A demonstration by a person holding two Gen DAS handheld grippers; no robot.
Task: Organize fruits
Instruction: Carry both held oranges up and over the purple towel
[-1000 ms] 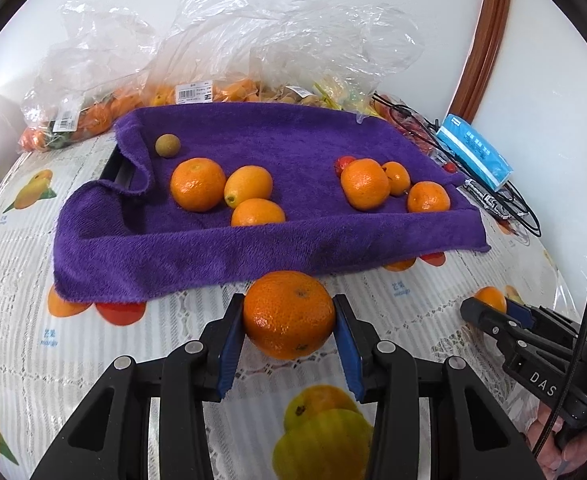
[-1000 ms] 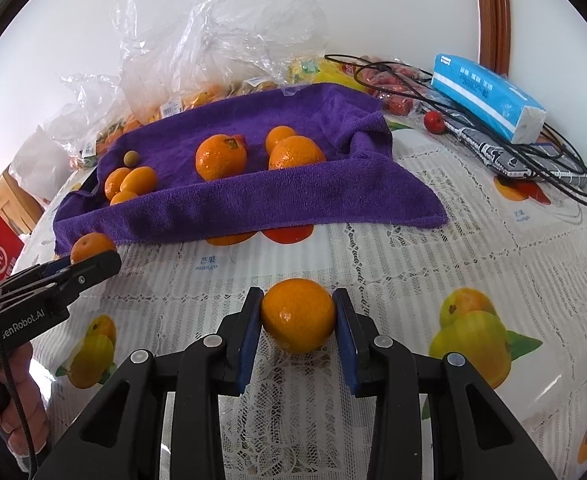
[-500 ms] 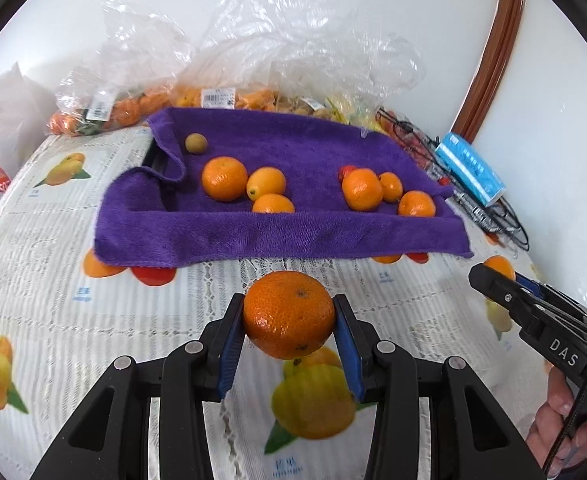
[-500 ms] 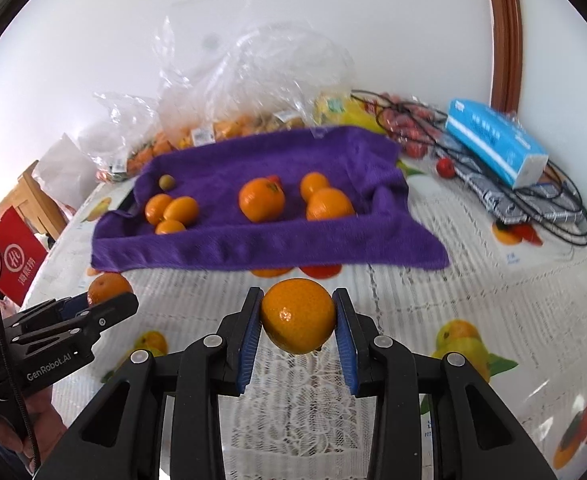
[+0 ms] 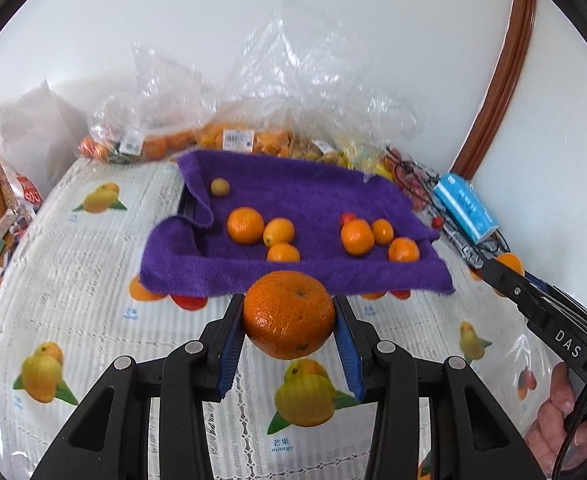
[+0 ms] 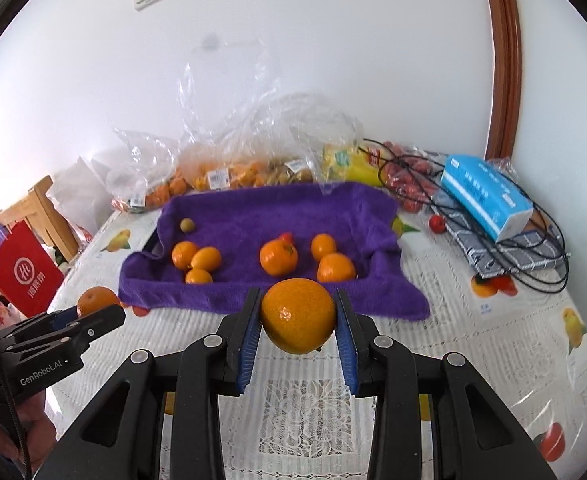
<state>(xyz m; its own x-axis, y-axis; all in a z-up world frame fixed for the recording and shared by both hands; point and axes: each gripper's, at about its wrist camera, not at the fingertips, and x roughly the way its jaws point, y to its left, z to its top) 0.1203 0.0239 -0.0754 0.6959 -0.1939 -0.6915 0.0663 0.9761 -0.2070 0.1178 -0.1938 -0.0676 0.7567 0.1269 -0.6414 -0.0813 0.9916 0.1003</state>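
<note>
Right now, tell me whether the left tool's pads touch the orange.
Touching: in the left wrist view both blue pads press the orange, lifted off the tablecloth.

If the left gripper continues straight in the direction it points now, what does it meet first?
Probably the near edge of the purple towel, just beyond the orange that the left gripper holds. Fruit on the towel comes after. Depth is uncertain.

The left black plastic tongs (image 5: 289,322) have 2 fingers lined with ribbed blue pads (image 5: 230,344) and round silver screws at the linkage joints; seen from the right wrist, their side reads "GenRobot.AI" in white. The right black plastic tongs (image 6: 298,320) match, marked "DAS", with a black cable (image 5: 585,400) along the handle.
</note>
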